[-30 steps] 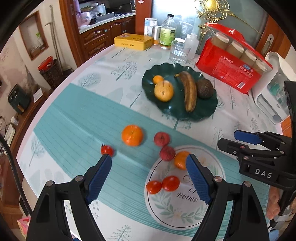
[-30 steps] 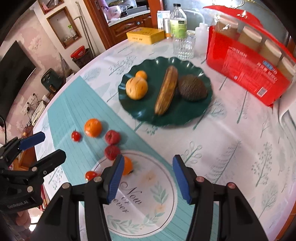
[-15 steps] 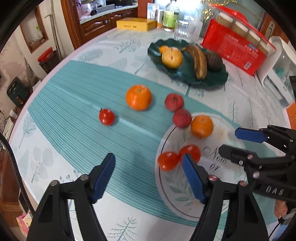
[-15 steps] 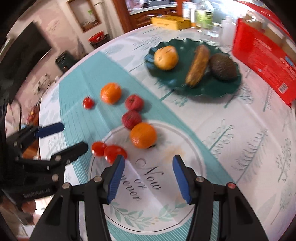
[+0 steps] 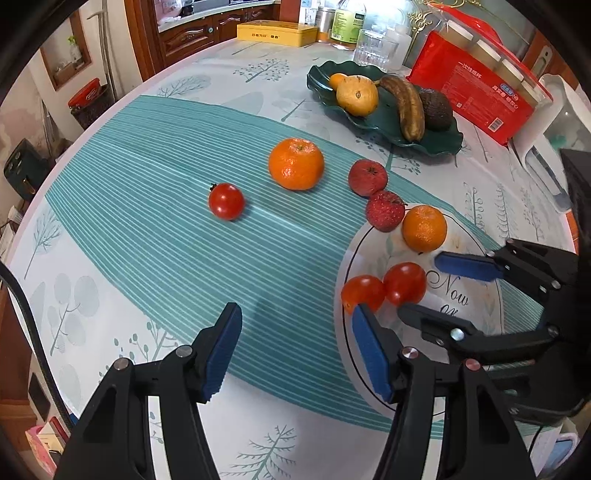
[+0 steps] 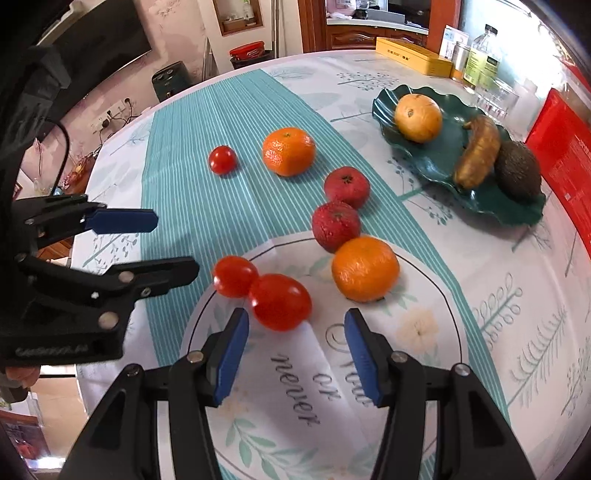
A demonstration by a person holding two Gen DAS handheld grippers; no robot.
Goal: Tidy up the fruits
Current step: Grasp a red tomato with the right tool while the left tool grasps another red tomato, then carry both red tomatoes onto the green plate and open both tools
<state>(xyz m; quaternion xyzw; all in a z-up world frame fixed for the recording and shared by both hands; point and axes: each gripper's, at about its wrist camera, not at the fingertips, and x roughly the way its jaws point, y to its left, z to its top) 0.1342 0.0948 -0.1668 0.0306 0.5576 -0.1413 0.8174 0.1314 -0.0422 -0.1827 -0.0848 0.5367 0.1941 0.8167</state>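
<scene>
**Both grippers spread over loose fruit on the tabletop**

The left gripper (image 5: 295,343) hangs low over the teal-striped cloth (image 5: 166,206), jaws released and empty. The right gripper (image 6: 295,347) sits just behind two tomatoes, jaws also released and holding nothing; in the left view it (image 5: 436,284) comes in from the right side, its blue pads either side of the nearer tomato.

The two tomatoes (image 6: 258,291) touch each other at the edge of the printed circle (image 6: 424,332) on the cloth. An orange (image 6: 365,269) lies inside that circle, just beside a rough red fruit (image 6: 336,225), which touches a second red fruit (image 6: 347,186) further back. A bigger orange (image 6: 288,151) rests alone on the stripes, with a small tomato (image 6: 222,159) near it on its left.

Beyond them, well apart from the loose fruit, a dark green plate (image 6: 436,155) holds a yellow round fruit (image 6: 418,112), a browned banana (image 6: 478,151) and a dark avocado (image 6: 517,170); banana and avocado touch. The left view also shows a small orange fruit (image 5: 338,79) behind the yellow one.

A red box (image 5: 476,96) stands just past the plate. A glass (image 5: 375,50), a bottle (image 5: 347,22) and a yellow tin (image 5: 277,33) stand along the far edge of the tabletop (image 5: 221,74).
</scene>
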